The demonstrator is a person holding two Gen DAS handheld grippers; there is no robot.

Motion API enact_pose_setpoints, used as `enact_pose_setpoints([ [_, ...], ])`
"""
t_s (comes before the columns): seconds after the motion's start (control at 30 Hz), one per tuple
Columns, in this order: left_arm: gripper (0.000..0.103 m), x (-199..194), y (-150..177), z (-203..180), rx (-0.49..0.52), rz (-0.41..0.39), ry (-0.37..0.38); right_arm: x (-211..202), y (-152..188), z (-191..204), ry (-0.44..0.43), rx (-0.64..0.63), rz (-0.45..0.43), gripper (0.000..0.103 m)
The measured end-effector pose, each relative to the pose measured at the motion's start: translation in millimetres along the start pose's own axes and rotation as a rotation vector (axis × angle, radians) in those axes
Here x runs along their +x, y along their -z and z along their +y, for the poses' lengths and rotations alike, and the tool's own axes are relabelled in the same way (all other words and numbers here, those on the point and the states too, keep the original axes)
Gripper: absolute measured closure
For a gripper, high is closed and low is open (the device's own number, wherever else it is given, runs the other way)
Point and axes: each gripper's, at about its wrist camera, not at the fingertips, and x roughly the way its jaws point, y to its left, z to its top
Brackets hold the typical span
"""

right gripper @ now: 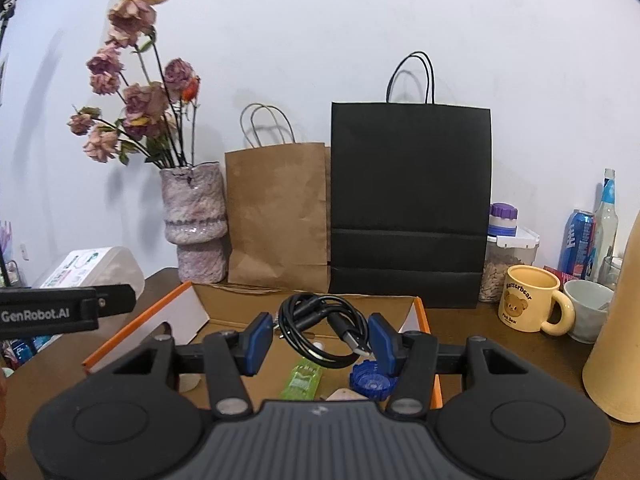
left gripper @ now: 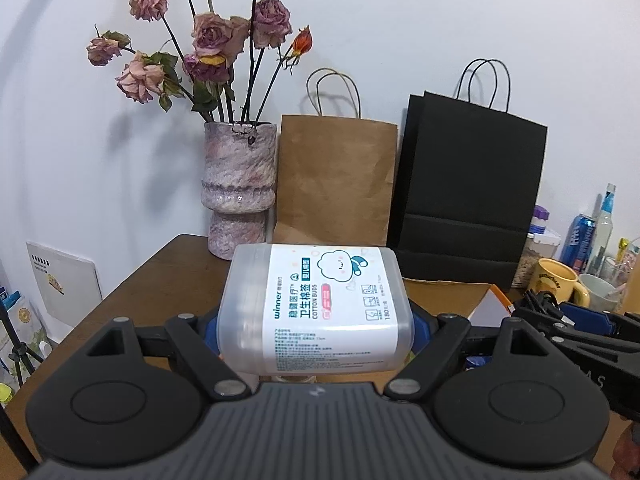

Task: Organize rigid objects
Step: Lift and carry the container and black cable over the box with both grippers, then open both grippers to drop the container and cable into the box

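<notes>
Two hand-held grippers carry their loads above a brown table (right gripper: 500, 340) in the midst of a tidying job; the left gripper (left gripper: 316, 328) has its blue pads (left gripper: 419, 326) pressed against the short ends of a cotton-bud box (left gripper: 316, 308), which spans the whole gap between the fingers and lies on its side, label up; the right gripper (right gripper: 320, 340) pinches a coiled black USB cable (right gripper: 320, 326), the loops bunched between its two blue pads and the plug end resting against the right-hand one.

Both items appear to be in transit, the carrying step, judging by the open orange-edged cardboard box (right gripper: 422, 312) that lies directly beyond and beneath the right fingers; a green packet (right gripper: 302, 380) and a blue ridged cap (right gripper: 370, 380) already sit in it below the fingertips. The next move likely calls for lowering the cable into a free patch of the carton before the pads part, and for bringing the box over beside it.

The cotton-bud box is a rounded, translucent plastic tub with a white printed label and a cartoon cloud; it looks stiff and smooth, so a firm end-on squeeze should hold it.
</notes>
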Motion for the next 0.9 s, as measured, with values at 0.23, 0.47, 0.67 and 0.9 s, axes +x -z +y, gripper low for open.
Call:
enact_pose_setpoints([
  [0.23,0.02,36.5,-1.2,-4.6,-0.01,0.035,-0.041,35.1,-1.9,-8.2,0.006,0.031,0.03,0.051],
  [0.47,0.02,74.1,3.3,-4.7,-0.009,0.09,-0.087,68.8,-0.1,-11.2,-0.002,0.047,0.07,0.051],
  [0.67,0.02,92.8,12.4,0.3,0.004,0.127,-0.103,96.0,14.5,-10.5,0.004,0.033,0.143,0.051],
  [0.9,0.019,93.7,17.1,-0.7,0.023,0.138,-0.08,100.7,24.1,-6.5,-0.008,0.001,0.175,0.051],
])
